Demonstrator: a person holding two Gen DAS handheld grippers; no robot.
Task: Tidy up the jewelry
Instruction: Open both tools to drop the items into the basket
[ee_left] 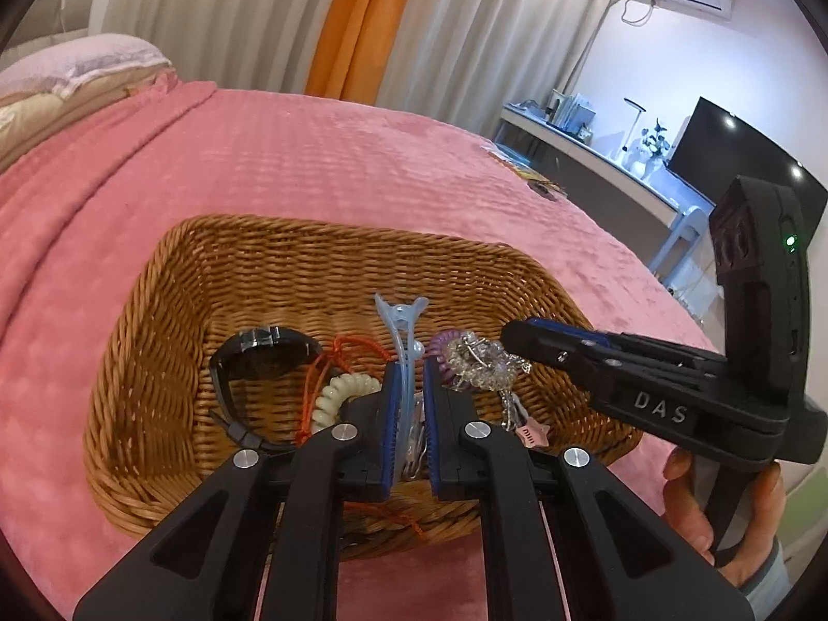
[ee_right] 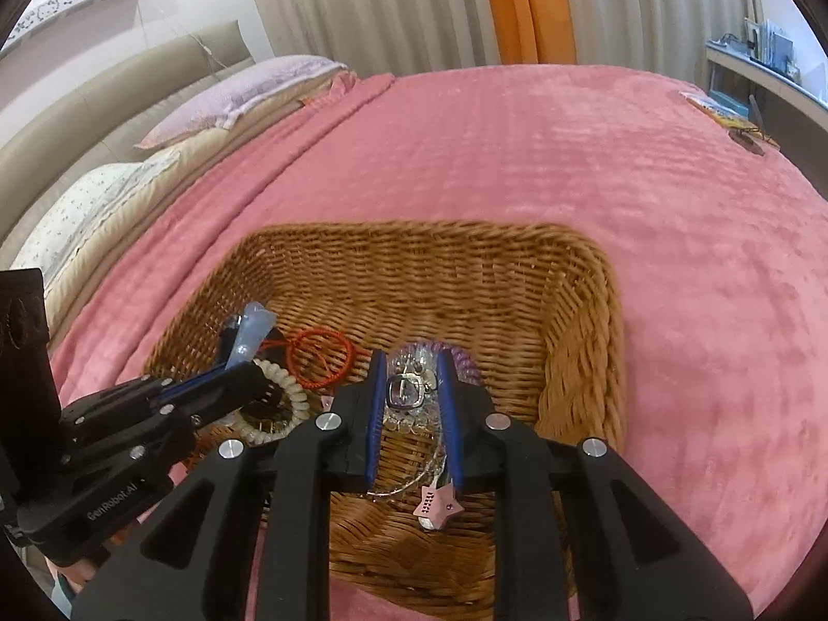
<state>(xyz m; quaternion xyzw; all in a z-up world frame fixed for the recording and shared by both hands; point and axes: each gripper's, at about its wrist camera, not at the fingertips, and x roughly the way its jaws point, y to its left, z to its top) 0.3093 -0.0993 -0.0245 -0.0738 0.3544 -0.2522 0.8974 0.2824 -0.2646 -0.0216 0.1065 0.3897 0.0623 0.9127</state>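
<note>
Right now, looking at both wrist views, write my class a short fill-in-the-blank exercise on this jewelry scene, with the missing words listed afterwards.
1. All the jewelry lies in a woven ____ on the bed.
2. The left gripper is closed on a light ____ hair clip.
3. The blanket under the basket is ____.
4. Near the right gripper hangs a pink ____-shaped tag.

Missing words: basket; blue; pink; star

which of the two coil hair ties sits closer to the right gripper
The purple coil tie, just past the right gripper fingertip beside the crystal pile. The cream coil tie lies further left, under the left gripper.
</note>
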